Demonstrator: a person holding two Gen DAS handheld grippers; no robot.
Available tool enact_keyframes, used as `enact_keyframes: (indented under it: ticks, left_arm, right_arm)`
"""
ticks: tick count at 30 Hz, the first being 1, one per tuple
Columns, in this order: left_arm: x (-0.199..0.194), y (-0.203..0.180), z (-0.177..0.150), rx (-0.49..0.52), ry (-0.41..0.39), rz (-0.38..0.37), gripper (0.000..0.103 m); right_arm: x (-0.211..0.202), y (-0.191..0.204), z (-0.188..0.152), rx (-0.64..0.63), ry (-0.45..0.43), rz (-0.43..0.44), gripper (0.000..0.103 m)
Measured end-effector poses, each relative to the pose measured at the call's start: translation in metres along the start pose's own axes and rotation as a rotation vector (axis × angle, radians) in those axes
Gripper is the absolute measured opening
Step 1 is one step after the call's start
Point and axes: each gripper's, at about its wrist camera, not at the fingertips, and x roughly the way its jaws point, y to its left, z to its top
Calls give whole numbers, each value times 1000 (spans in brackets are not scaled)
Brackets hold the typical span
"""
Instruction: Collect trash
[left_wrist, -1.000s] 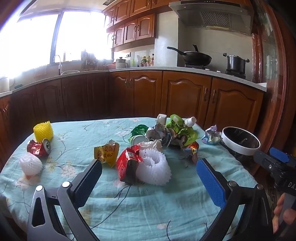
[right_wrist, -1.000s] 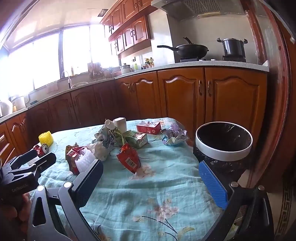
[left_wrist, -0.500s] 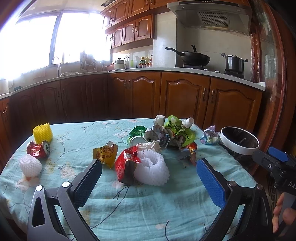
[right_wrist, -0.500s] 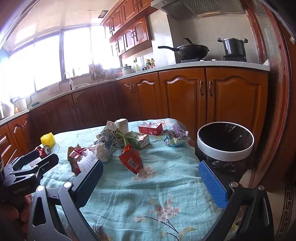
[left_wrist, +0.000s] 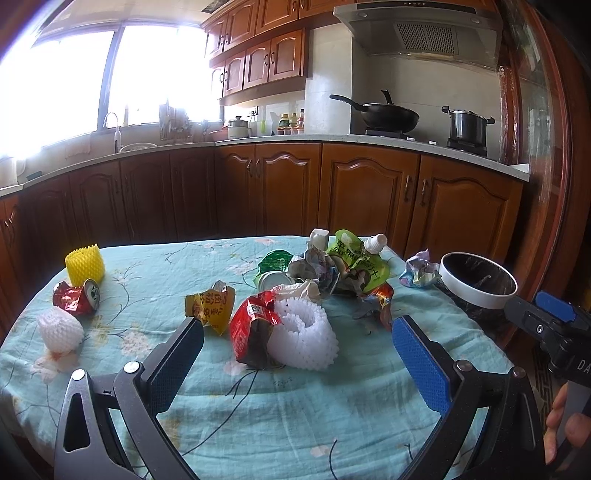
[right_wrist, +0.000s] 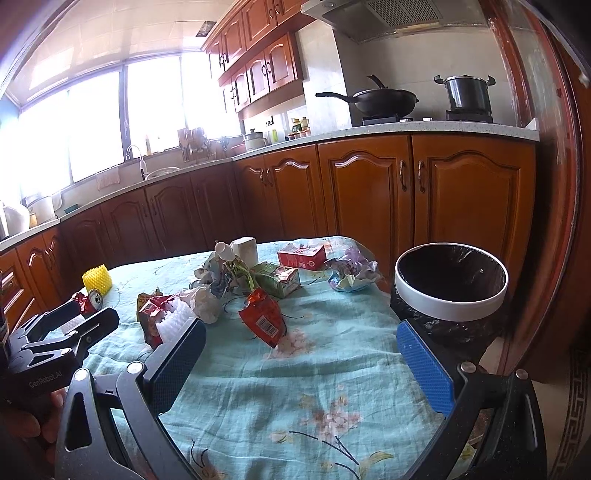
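Note:
Trash lies on a table with a light blue flowered cloth (left_wrist: 295, 413). In the left wrist view a red wrapper (left_wrist: 253, 328) and a white foam net (left_wrist: 304, 338) lie just beyond my open, empty left gripper (left_wrist: 295, 341). Behind them are a yellow wrapper (left_wrist: 212, 304), a green pouch (left_wrist: 356, 258) and crumpled paper. A crushed red can (left_wrist: 75, 297) lies at far left. My right gripper (right_wrist: 299, 341) is open and empty, just short of a red wrapper (right_wrist: 264, 319). A white-rimmed bin (right_wrist: 450, 282) with a black liner stands at the table's right edge.
A yellow foam net (left_wrist: 85, 260) and a white foam ball (left_wrist: 61, 328) sit at the table's left. A red carton (right_wrist: 301, 256), a green carton (right_wrist: 279, 278) and a crumpled wrapper (right_wrist: 351, 273) lie near the bin. Wooden kitchen cabinets (left_wrist: 332, 192) stand behind the table.
Both views have shifted only slightly; the trash sits a little lower and closer in the left wrist view. Both grippers stay open and empty.

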Motion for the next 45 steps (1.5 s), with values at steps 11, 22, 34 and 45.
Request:
enact_keyframes:
  ticks: [11, 22, 34, 45]
  left_arm:
    - [0, 0, 0, 0, -1, -1, 102]
    - [1, 0, -1, 0, 6, -2, 102]
    - [14, 6, -4, -38, 47, -26, 102]
    - [54, 16, -1, -83, 168, -64, 93]
  right_arm:
    - [0, 0, 0, 2, -1, 2, 103]
    - [1, 0, 1, 6, 3, 7, 103]
    - [12, -3, -1, 16, 34, 37, 103]
    - [51, -4, -2, 44, 119, 118, 102]
